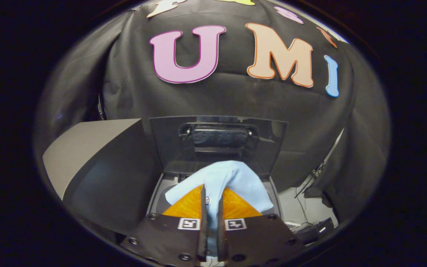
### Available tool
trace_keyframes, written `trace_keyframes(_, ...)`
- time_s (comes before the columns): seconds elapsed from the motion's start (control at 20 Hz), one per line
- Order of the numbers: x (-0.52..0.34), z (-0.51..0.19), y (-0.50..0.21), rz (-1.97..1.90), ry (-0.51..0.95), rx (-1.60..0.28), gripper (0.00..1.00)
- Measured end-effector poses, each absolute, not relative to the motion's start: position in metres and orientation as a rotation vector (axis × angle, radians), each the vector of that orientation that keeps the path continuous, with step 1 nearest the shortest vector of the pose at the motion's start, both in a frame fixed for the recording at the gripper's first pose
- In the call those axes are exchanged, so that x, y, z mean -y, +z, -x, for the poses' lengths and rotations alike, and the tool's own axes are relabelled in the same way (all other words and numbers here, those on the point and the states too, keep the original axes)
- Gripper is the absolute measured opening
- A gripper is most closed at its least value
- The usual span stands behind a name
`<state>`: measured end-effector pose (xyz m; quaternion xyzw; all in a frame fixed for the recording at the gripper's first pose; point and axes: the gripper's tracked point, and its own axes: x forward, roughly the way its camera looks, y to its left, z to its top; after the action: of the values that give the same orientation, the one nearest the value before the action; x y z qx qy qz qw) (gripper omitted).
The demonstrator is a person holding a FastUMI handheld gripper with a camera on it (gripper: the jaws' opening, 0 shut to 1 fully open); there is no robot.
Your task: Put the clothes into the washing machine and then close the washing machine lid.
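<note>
Light blue garment [232,178] is pinched between the fingers [210,207], which are drawn close together on a fold of it; a small button shows by the left finger, so it looks like a shirt. The cloth bunches up over the fingertips and drapes to either side, hanging over the open mouth of the washing machine [161,193] just ahead and below. Beyond it the washing machine lid [219,142] stands raised, its dark inner face and handle recess turned toward the fingers. A grey panel [87,144] lies off to the left.

This reads as the loading step, the cloth held above the opening and not yet released. The next move calls for lowering into the drum, spreading the fingers, then reaching for the upright lid.
</note>
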<state>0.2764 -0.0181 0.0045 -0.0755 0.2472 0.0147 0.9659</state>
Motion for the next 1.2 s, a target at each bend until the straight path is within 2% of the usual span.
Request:
trace_keyframes(0.3,0.024,-0.293,-0.014,0.144,-0.011,-0.508,0.15)
trace_keyframes(0.7,0.040,-0.302,-0.084,0.109,-0.049,-0.614,0.21)
trace_keyframes(0.75,0.040,-0.303,-0.085,0.105,-0.050,-0.616,0.29)
trace_keyframes(0.9,0.036,-0.308,-0.082,0.105,-0.060,-0.597,0.31)
trace_keyframes(1.2,0.012,-0.311,-0.053,0.124,-0.021,-0.570,0.95)
